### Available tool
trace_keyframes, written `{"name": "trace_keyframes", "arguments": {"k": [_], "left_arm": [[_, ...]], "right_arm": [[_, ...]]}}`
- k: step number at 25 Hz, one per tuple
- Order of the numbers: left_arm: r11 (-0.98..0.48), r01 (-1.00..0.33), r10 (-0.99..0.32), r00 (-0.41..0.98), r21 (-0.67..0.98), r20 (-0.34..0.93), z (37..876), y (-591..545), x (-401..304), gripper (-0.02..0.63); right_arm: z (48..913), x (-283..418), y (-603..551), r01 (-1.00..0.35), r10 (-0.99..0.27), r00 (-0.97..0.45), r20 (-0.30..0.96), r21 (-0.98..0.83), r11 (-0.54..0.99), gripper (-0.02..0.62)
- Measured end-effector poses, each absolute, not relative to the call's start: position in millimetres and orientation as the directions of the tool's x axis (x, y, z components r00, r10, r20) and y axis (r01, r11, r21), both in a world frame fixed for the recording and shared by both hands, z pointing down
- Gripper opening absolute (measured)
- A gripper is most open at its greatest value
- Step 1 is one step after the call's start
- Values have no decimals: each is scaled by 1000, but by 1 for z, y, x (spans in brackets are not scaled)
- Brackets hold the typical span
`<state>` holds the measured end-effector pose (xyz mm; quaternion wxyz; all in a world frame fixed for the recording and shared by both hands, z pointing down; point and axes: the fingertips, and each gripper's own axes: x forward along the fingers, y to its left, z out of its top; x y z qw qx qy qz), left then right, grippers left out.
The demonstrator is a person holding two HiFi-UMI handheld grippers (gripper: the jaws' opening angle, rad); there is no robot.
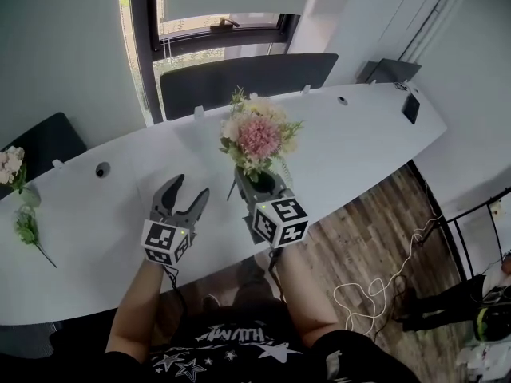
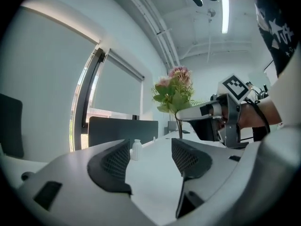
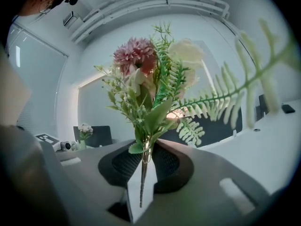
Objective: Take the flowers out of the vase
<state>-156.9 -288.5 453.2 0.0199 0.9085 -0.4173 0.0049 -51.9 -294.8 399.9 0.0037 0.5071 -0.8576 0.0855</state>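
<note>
The room is pale-walled, with a window (image 1: pixel 215 30) behind and a wood floor (image 1: pixel 367 238) where a loose white cable (image 1: pixel 375 294) lies. A long white curved worktop (image 1: pixel 359 134) fills most of it, backed by a dark panel (image 1: pixel 247 78), with a dark chair (image 1: pixel 44 142) at the left end.

The flowers (image 1: pixel 257 138), a pink bloom among cream ones and fern, stand upright above the worktop's near edge. The right tool (image 1: pixel 254 183) is clamped on their stems, and the stem ends hang free below its jaws. The fern fronds spread across much of the right gripper view, covering the wall behind.

The left tool (image 1: pixel 182 194) sits just beside it, jaws apart with nothing between them.

At the far left a second pale bunch (image 1: pixel 12 166) is cut off by the frame, and whatever holds it is hard to make out. A green sprig (image 1: pixel 28 230) lies on the worktop below it. A small white bottle (image 2: pixel 136 149) stands further along the worktop.
</note>
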Motion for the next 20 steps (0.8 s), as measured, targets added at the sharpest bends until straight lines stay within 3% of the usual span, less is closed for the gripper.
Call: {"name": "trace_keyframes", "arguments": {"k": [7, 20], "left_arm": [[-650, -745, -752, 659, 152, 10, 451, -253, -168, 279], [-637, -761, -768, 640, 120, -12, 429, -226, -148, 265]], "right_arm": [[415, -72, -248, -856, -851, -512, 121, -152, 493, 64], [423, -64, -219, -814, -802, -579, 151, -163, 557, 64]]}}
